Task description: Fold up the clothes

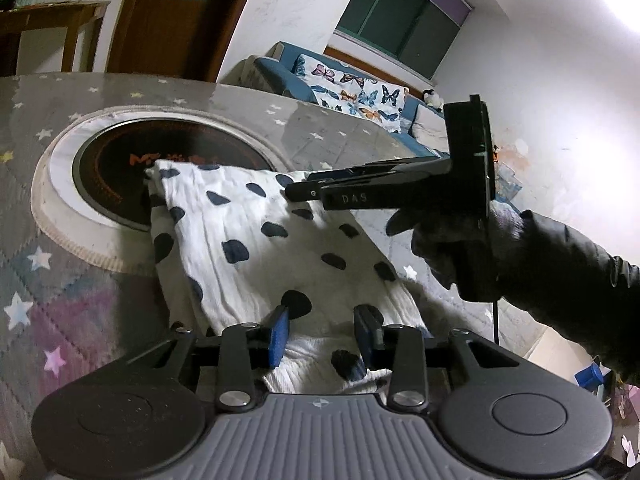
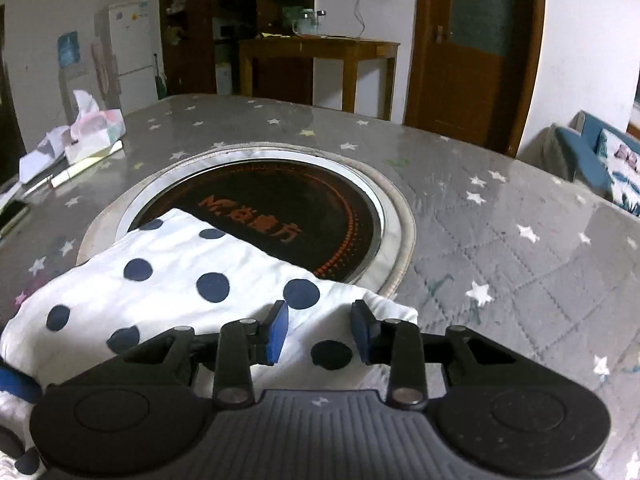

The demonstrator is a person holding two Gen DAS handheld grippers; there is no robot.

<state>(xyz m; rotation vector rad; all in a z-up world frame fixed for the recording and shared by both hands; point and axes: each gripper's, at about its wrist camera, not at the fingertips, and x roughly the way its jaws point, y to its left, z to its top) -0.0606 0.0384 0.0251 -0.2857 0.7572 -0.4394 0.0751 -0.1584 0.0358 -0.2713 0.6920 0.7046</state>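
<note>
A white garment with dark blue dots (image 1: 256, 248) lies folded on the star-patterned table (image 1: 60, 300), its far end over the round black cooktop (image 1: 108, 168). My left gripper (image 1: 322, 322) stands at the garment's near ribbed end, jaws apart, with cloth below and between the blue pads. My right gripper (image 1: 298, 192), held by a gloved hand (image 1: 452, 248), hovers over the garment's right side. In the right wrist view that gripper (image 2: 320, 318) is open above the garment's (image 2: 168, 280) near right corner. A blue pad of my left gripper's fingers (image 2: 16, 384) shows at the lower left.
A tissue pack (image 2: 96, 128), papers, a pen and a phone (image 2: 14, 214) lie at the table's far left. The cooktop (image 2: 300, 200) sits sunk in a pale ring. Beyond the table (image 2: 500, 260) are a blue sofa (image 1: 360, 92), a wooden side table (image 2: 320, 52) and a door.
</note>
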